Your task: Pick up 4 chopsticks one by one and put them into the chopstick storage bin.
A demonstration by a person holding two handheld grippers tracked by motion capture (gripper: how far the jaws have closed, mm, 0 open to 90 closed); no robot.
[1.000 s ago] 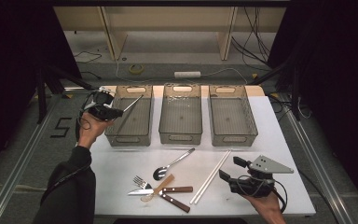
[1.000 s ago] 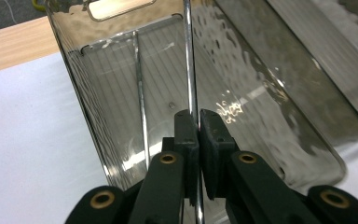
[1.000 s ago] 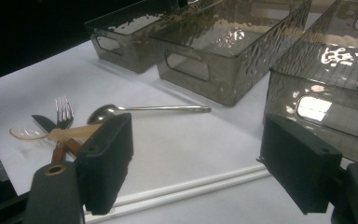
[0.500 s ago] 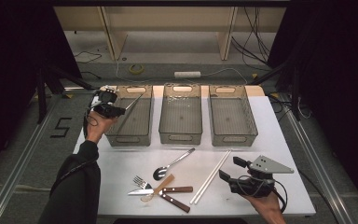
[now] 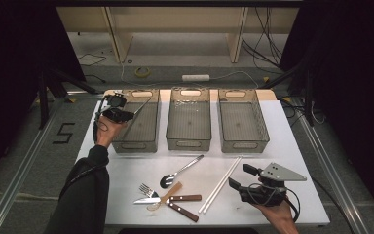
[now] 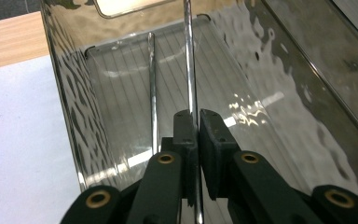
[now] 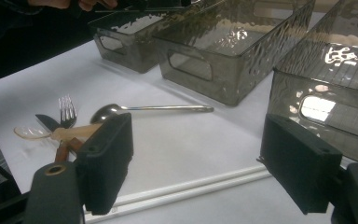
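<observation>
White tabletop (image 5: 282, 126) was what everything sat on, with three smoked plastic bins (image 5: 189, 124) lined up across the back. The left gripper (image 6: 198, 116) was held over the leftmost bin (image 6: 98, 107), jaws nearly closed and pinched on a thin metal rod (image 6: 189, 60), probably a chopstick, which ran straight ahead of the jaws into the bin. A second metal rod (image 6: 152, 88) was seen just to the side of the jaws, already lying in the bin. The right gripper (image 7: 196, 158) was kept wide open with nothing gripped. Two white chopsticks (image 7: 191, 189) lay right in front of it, a spoon (image 7: 140, 108) a bit further ahead. Off to its left was a pile: one fork (image 7: 66, 109), one knife (image 7: 49, 122), one pale plastic spoon (image 7: 32, 132). A second wooden-handled piece (image 5: 182, 212) was half buried there, hard to identify.
</observation>
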